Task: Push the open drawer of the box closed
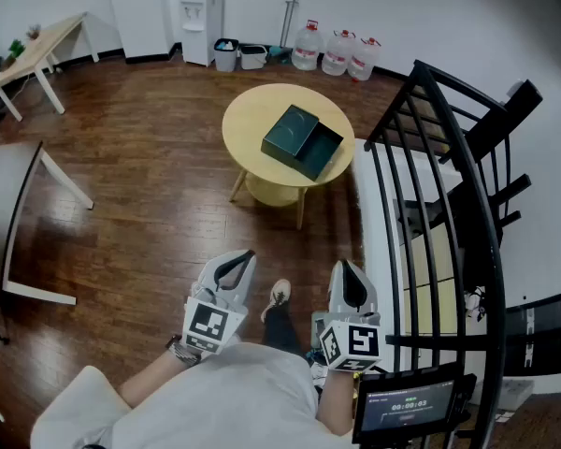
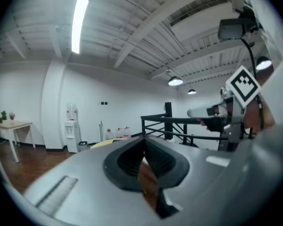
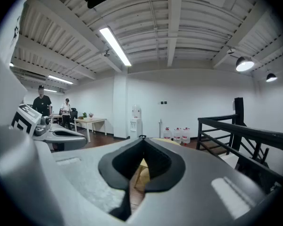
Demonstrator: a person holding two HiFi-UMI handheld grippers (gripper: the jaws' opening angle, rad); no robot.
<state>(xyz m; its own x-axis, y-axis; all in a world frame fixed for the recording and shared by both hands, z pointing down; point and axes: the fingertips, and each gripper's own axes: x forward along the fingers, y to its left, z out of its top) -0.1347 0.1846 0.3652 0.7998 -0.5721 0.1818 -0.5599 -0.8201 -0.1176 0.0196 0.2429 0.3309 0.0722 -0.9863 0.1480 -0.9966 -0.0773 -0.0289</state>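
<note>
A dark green box (image 1: 302,141) lies on the round yellow table (image 1: 252,120) ahead, its drawer pulled out toward the right. My left gripper (image 1: 243,259) and my right gripper (image 1: 347,267) are held close to the body, well short of the table, both shut with nothing between the jaws. In the left gripper view the jaws meet at the tip (image 2: 144,140); in the right gripper view the jaws also meet (image 3: 142,139), with the yellow table (image 3: 142,172) showing beyond them. The box itself is hidden in both gripper views.
A black metal railing (image 1: 449,204) runs along the right beside a white ledge. Wooden floor (image 1: 140,176) lies between me and the table. A water dispenser (image 1: 201,21), bins and water bottles (image 1: 337,52) line the far wall. A desk (image 1: 37,54) stands far left.
</note>
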